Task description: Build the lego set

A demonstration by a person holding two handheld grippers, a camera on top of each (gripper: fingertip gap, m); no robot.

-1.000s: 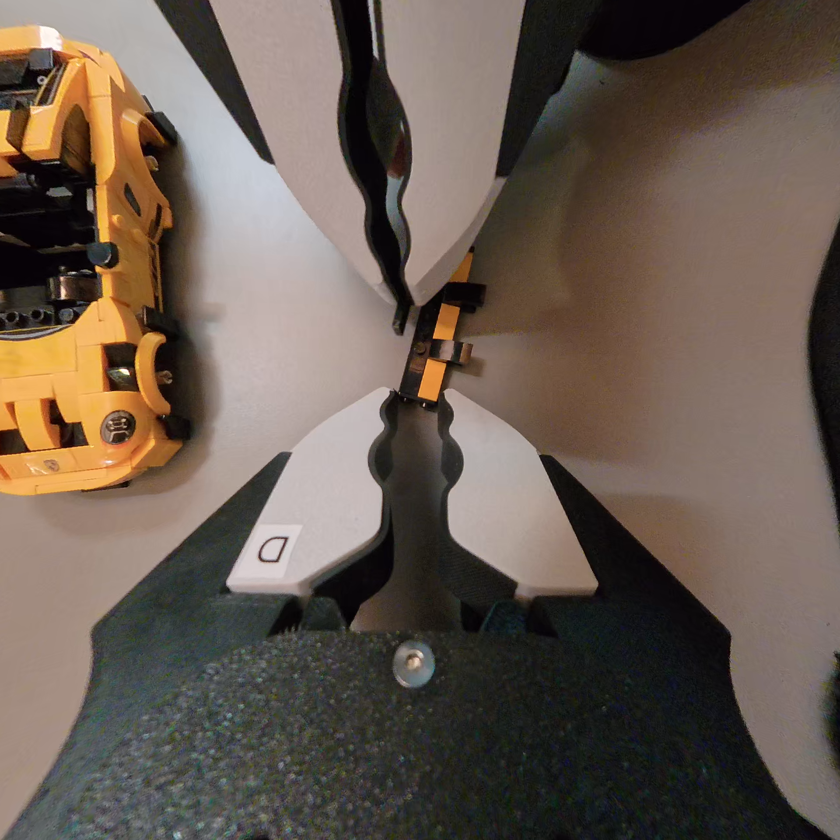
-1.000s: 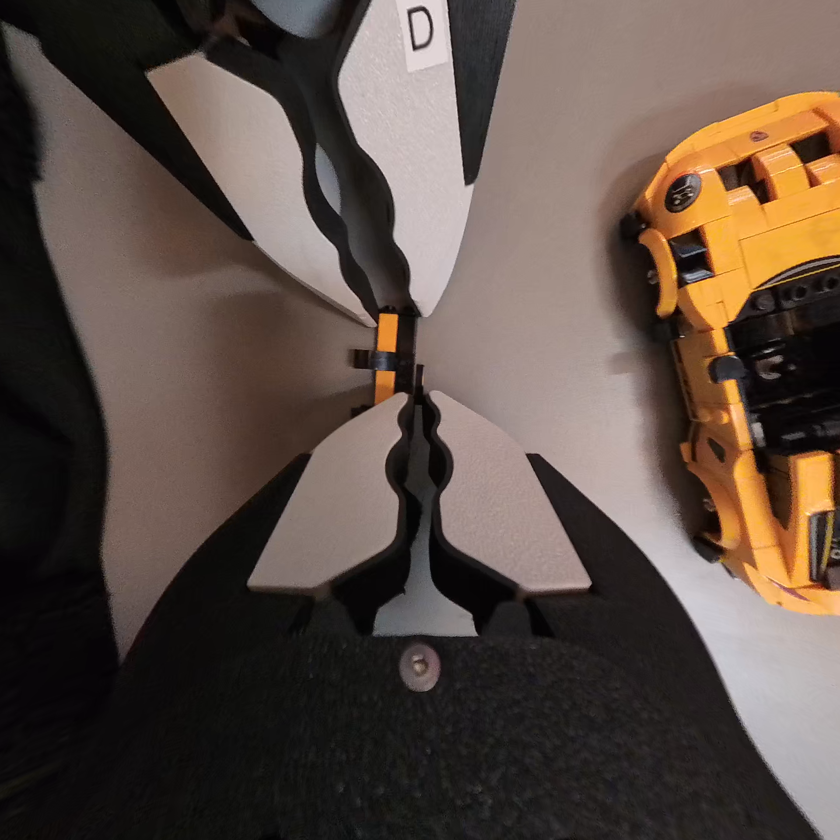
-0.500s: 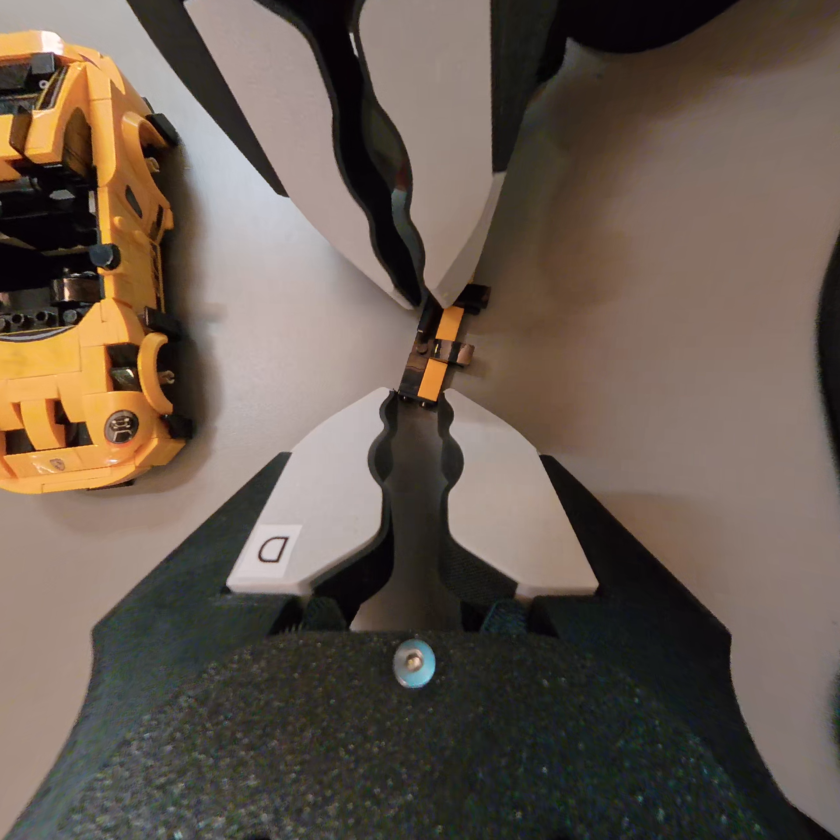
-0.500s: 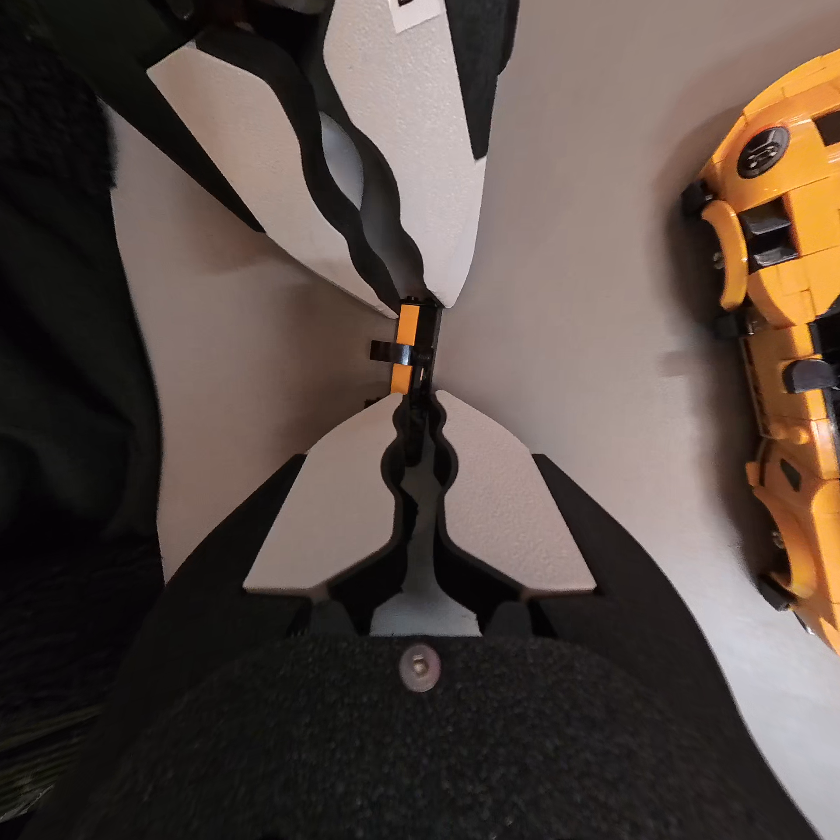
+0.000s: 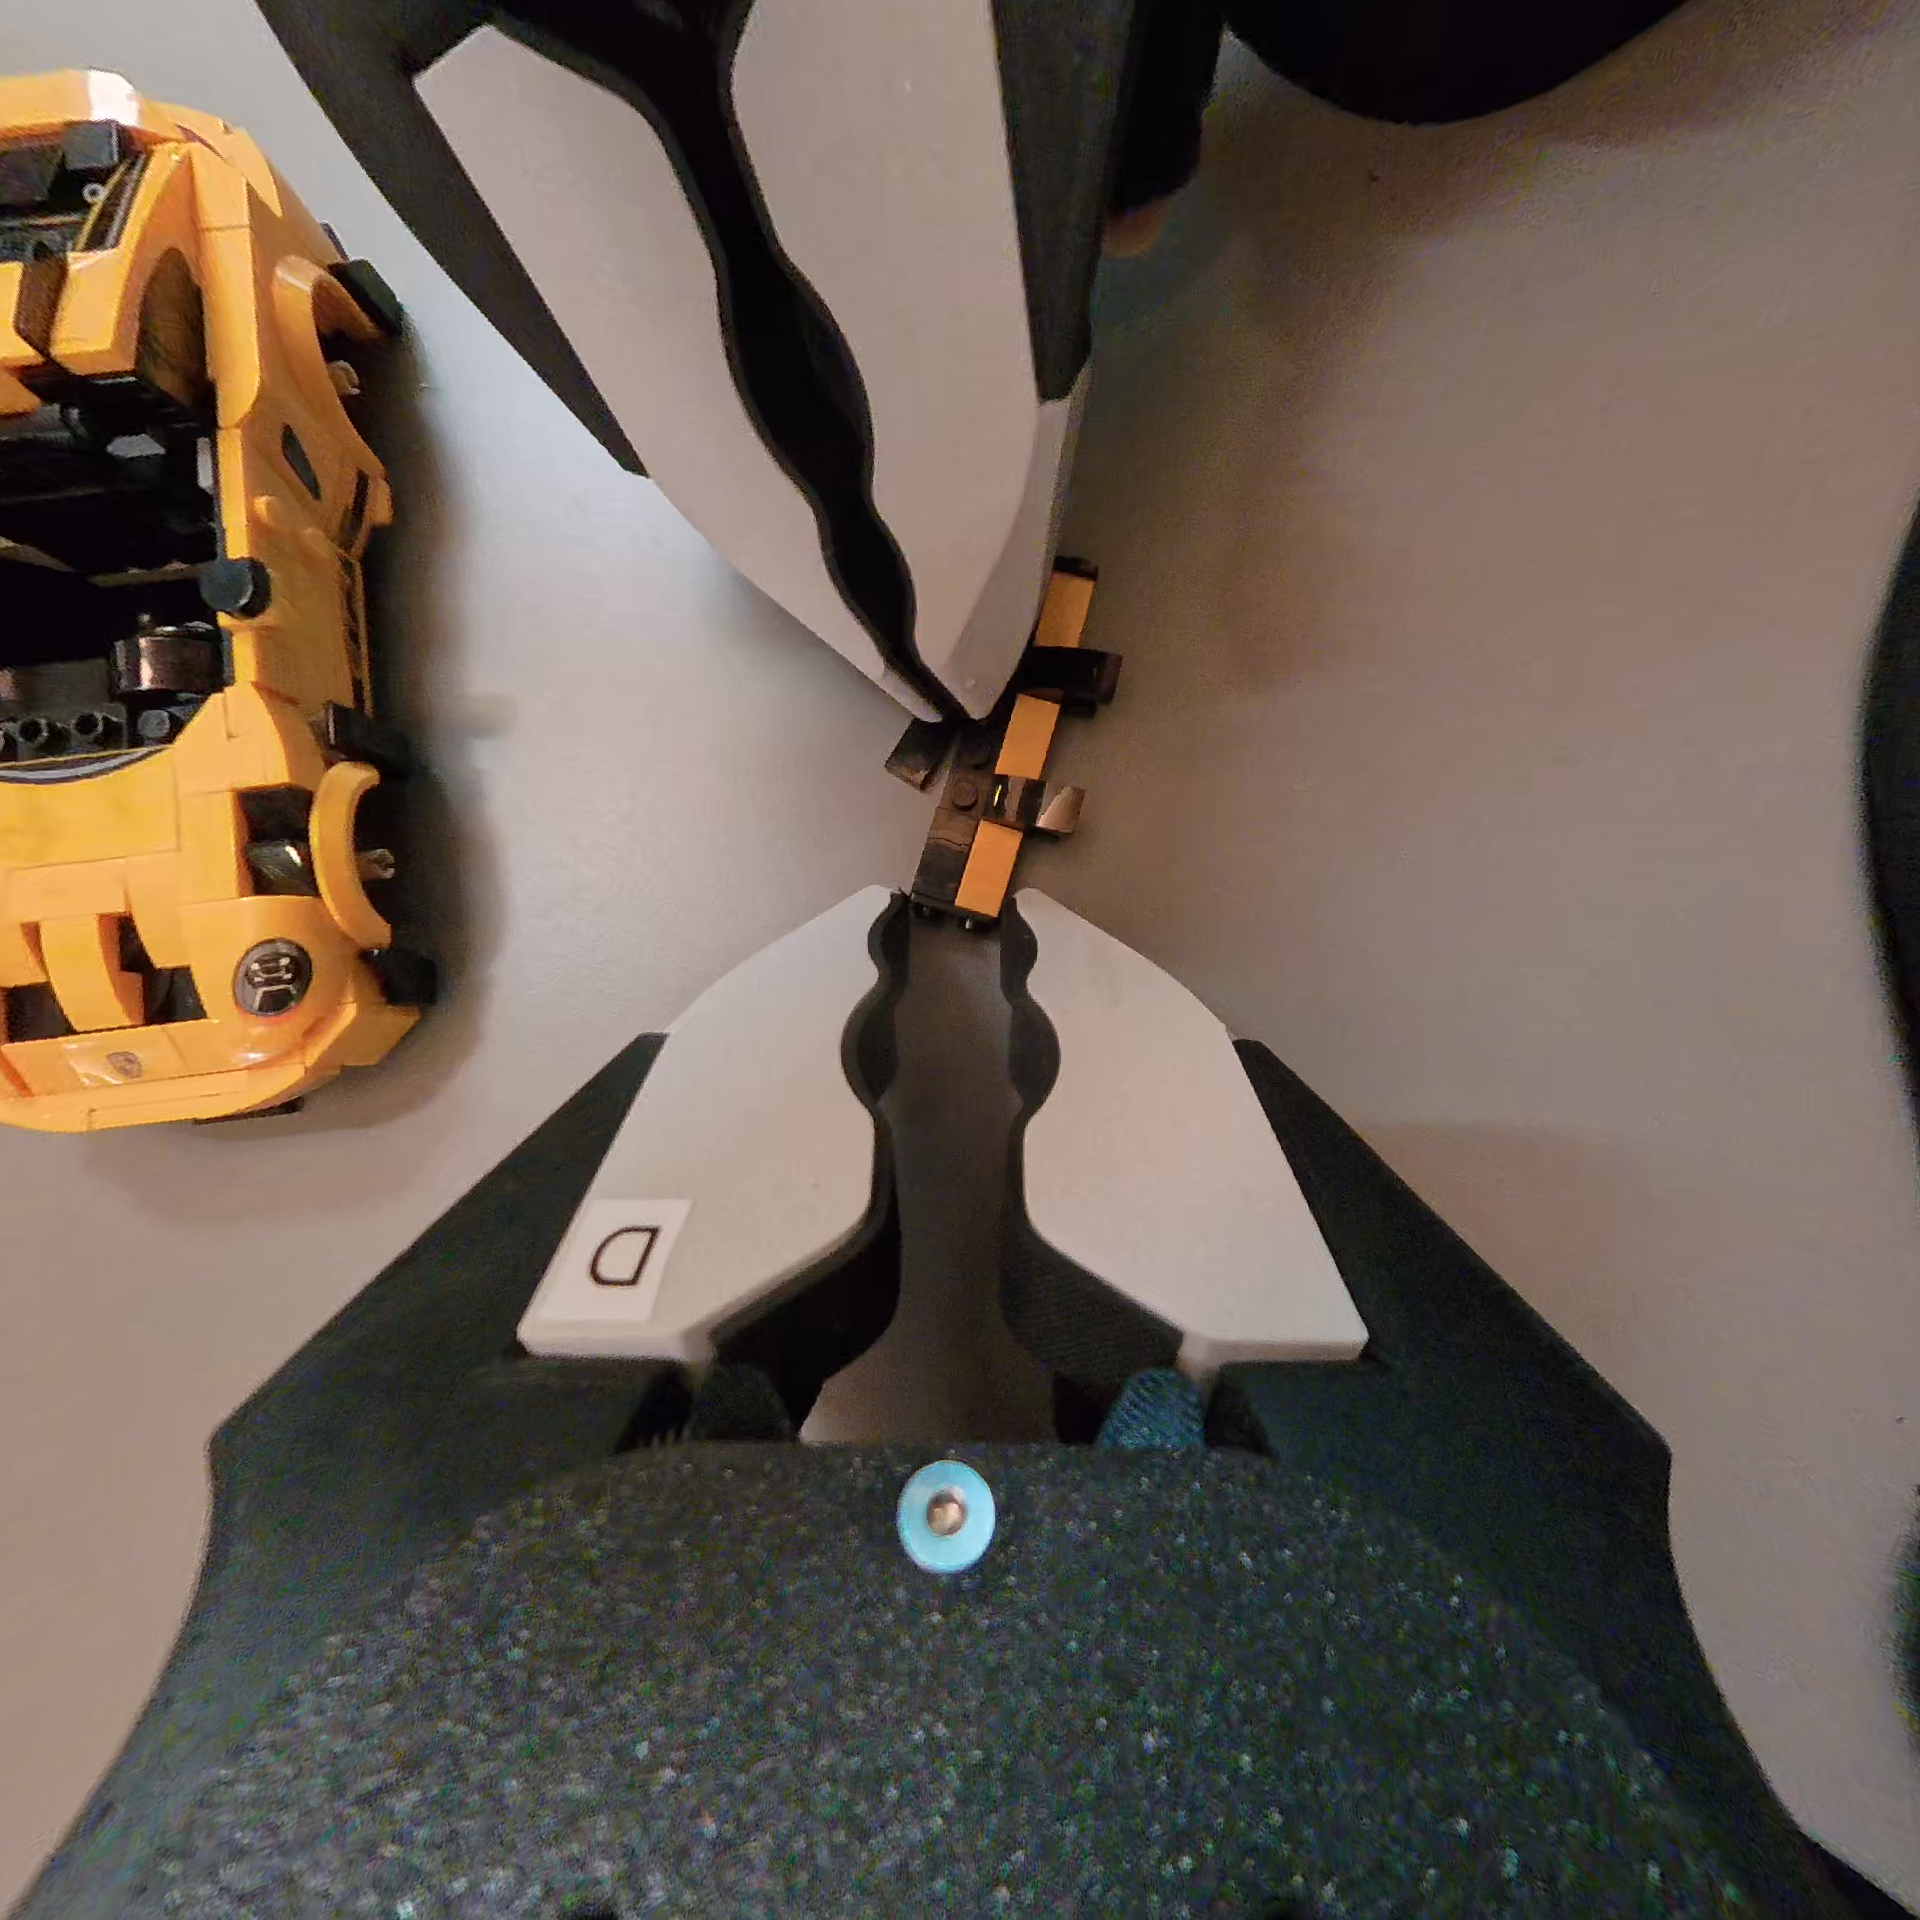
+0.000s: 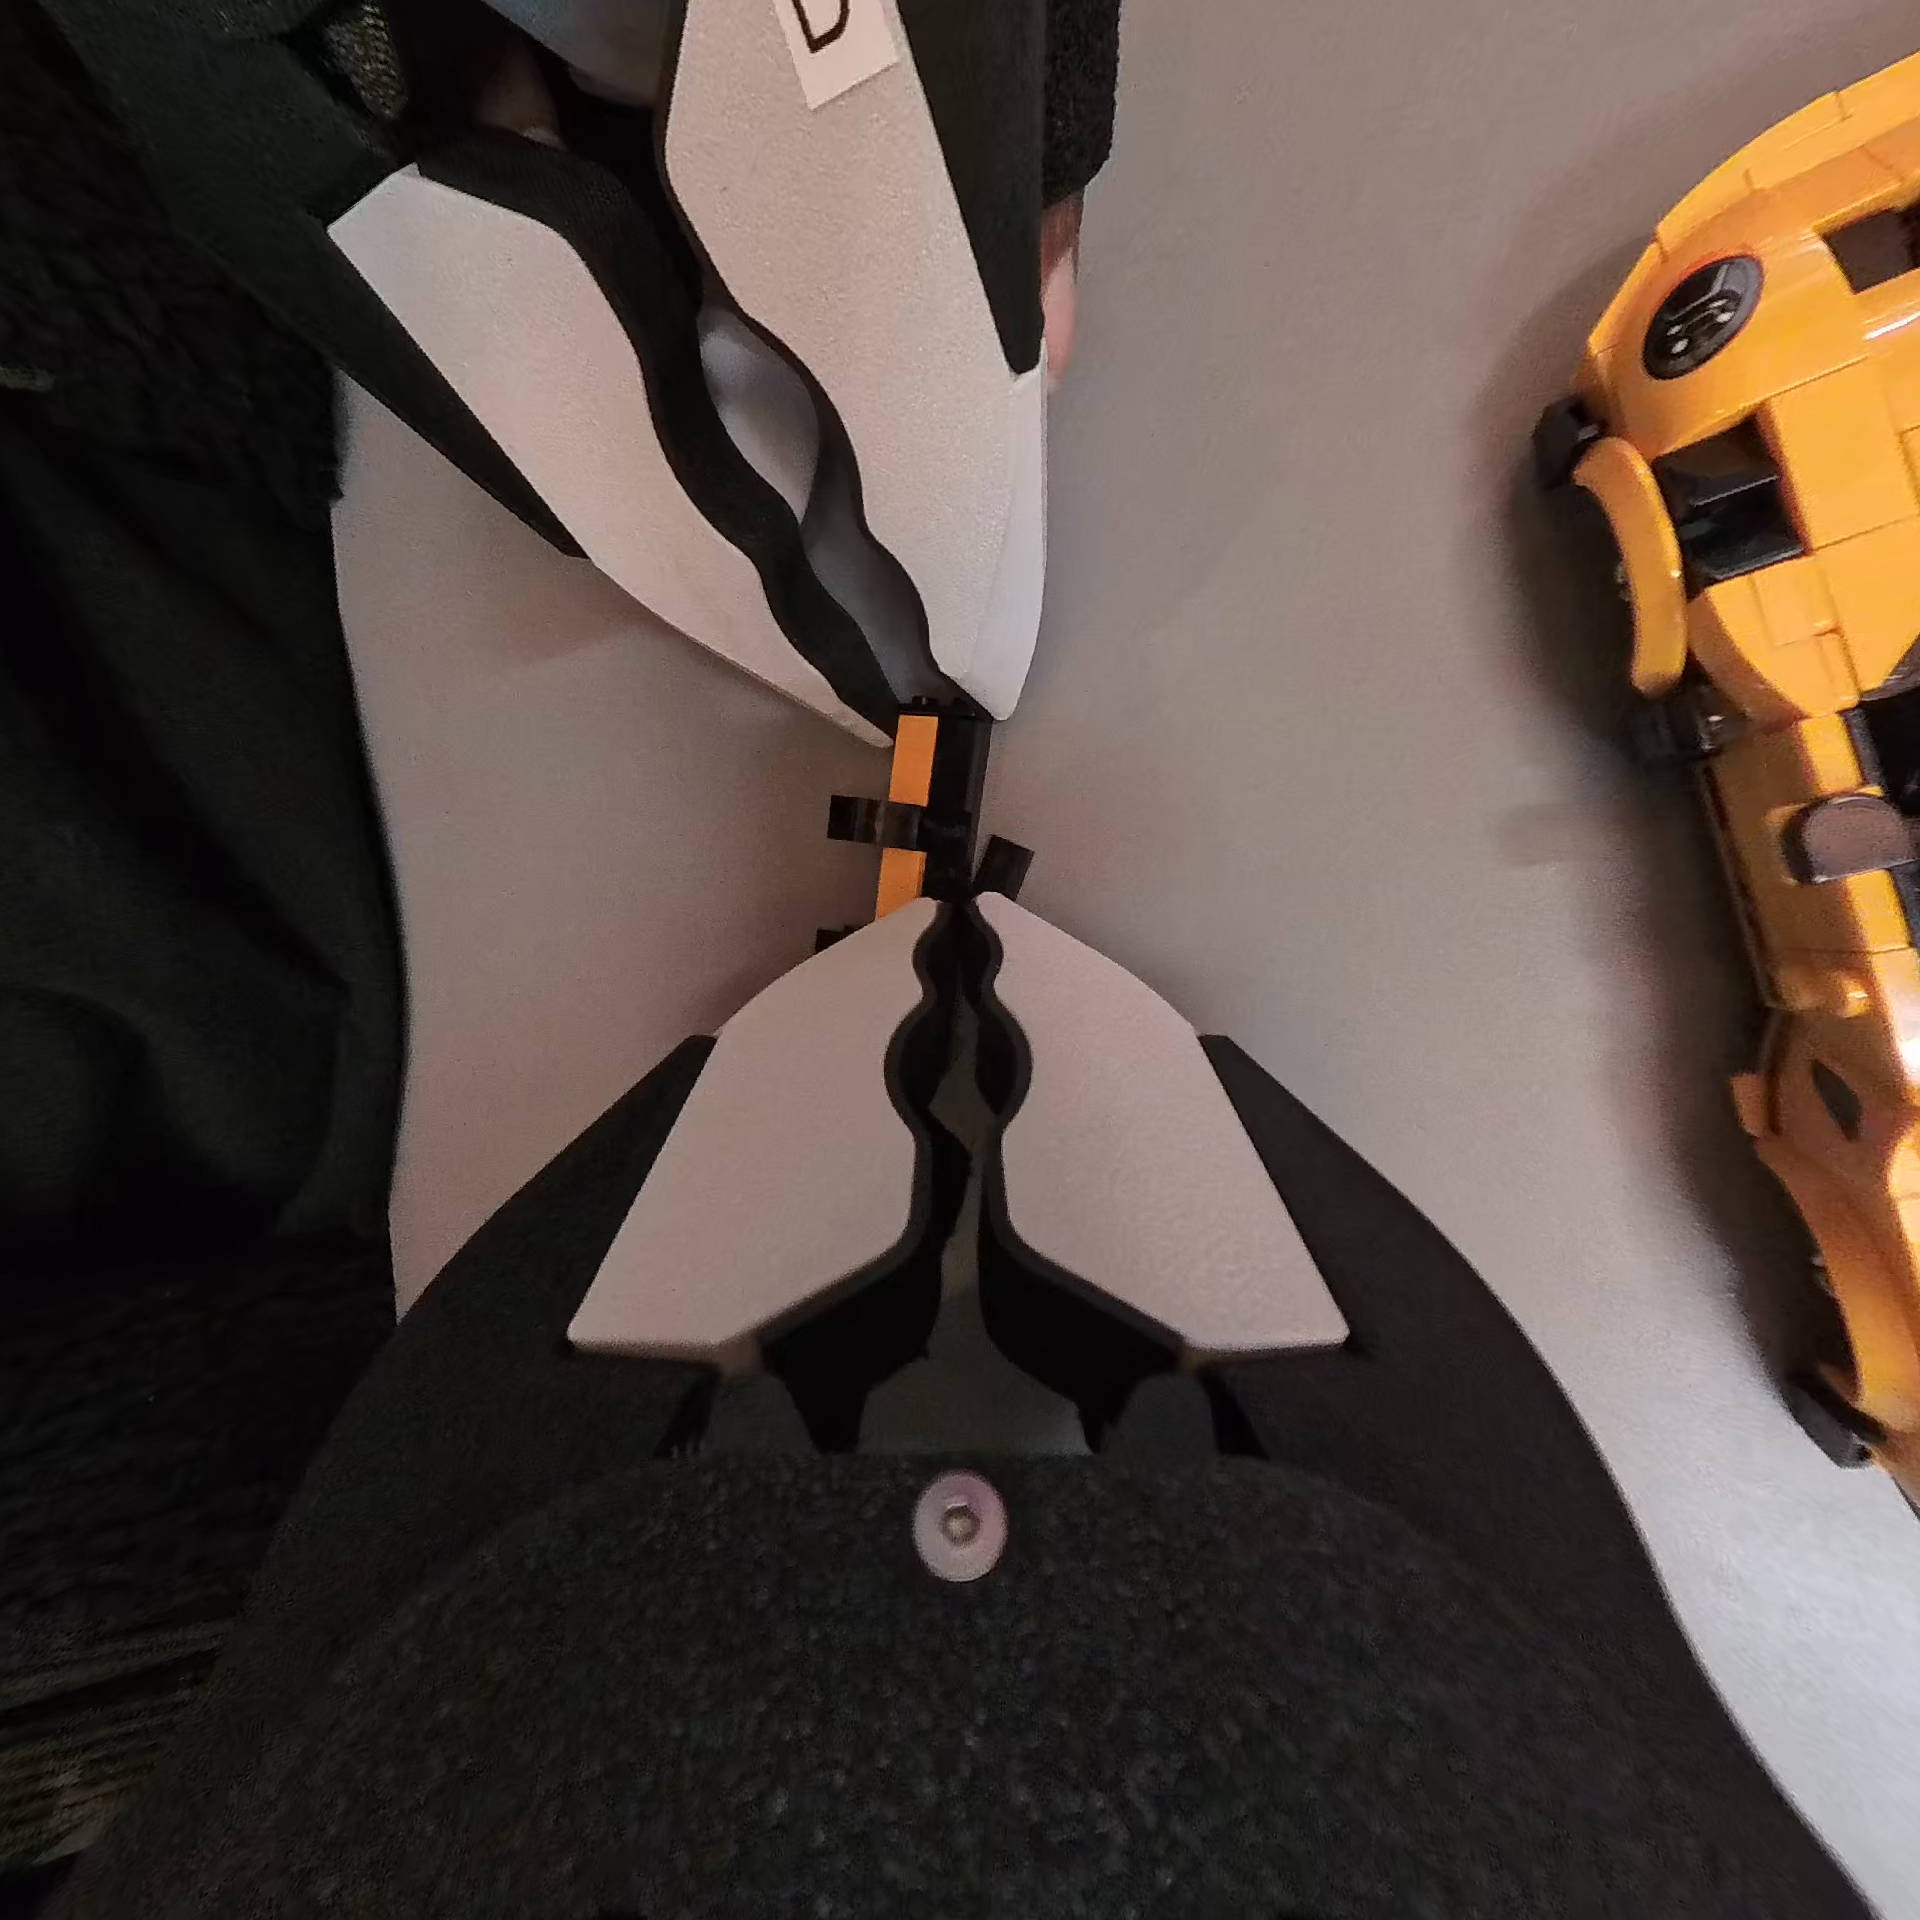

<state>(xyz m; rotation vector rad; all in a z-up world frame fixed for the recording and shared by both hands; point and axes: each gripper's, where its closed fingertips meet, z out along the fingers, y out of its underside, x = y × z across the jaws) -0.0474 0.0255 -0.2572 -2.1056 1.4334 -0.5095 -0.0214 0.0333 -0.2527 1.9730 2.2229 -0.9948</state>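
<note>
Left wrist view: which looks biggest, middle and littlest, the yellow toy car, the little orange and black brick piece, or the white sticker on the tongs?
1. Yellow toy car, biggest, even cut off by the edge.
2. and 3. Orange and black brick piece and white sticker: they look alike, and the sticker is nearer the camera, so no ranking.

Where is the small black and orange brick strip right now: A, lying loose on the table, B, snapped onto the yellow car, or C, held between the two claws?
C: the brick strip spans the gap between the left claw and the right claw, apart from the yellow car.
</note>
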